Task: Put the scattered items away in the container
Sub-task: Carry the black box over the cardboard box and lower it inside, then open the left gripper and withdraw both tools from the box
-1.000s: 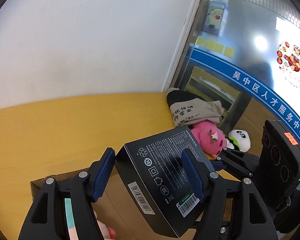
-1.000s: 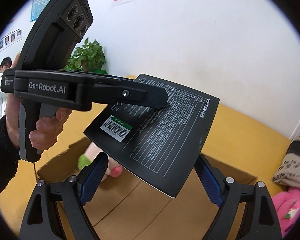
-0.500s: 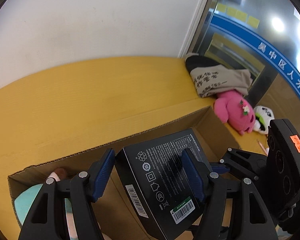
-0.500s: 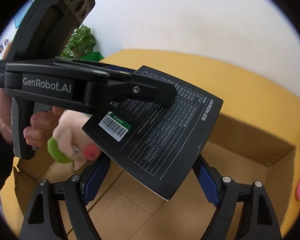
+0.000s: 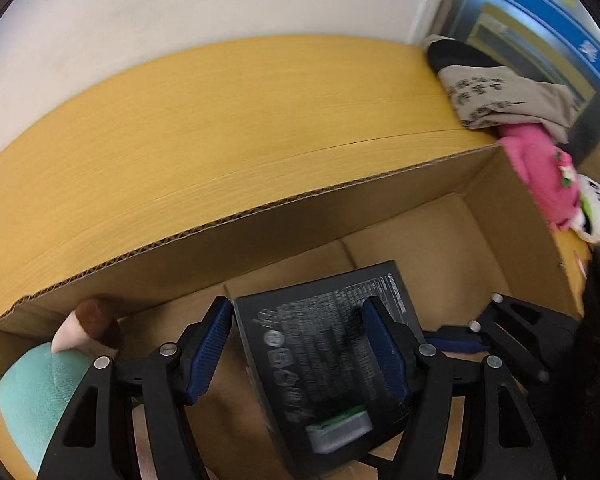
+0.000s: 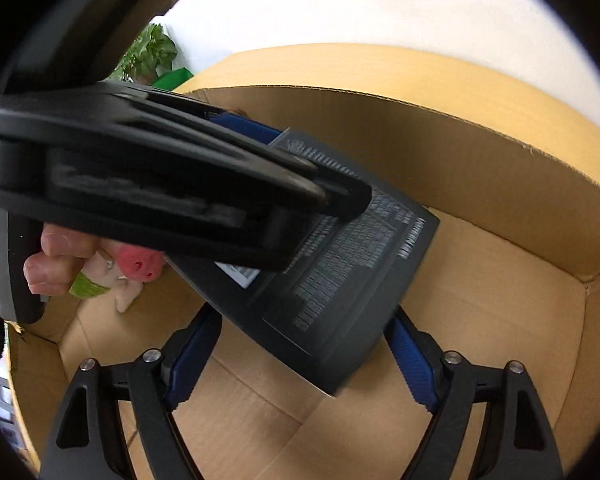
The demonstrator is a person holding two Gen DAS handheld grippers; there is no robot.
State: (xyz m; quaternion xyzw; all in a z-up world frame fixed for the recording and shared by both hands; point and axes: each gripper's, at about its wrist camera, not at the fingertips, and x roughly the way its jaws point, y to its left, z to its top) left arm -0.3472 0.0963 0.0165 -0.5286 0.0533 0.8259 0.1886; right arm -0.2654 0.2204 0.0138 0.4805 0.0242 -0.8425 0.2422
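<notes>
Black box (image 5: 332,344): printed text smeared by motion blur and unreadable in both views, its barcode label (image 6: 238,274) largely covered by the left gripper's (image 5: 296,346) body in the right wrist view. Plush toy (image 6: 130,270) in the cardboard box (image 5: 260,236): only a pink snout, pale limbs and a green patch are seen behind the hand (image 6: 56,264); its kind cannot be told. Teal plush (image 5: 40,392): cut off by the left wrist view's lower edge and partly covered by a gripper finger.

Black left gripper (image 5: 300,344), blue ribbed pads, silver screws.
</notes>
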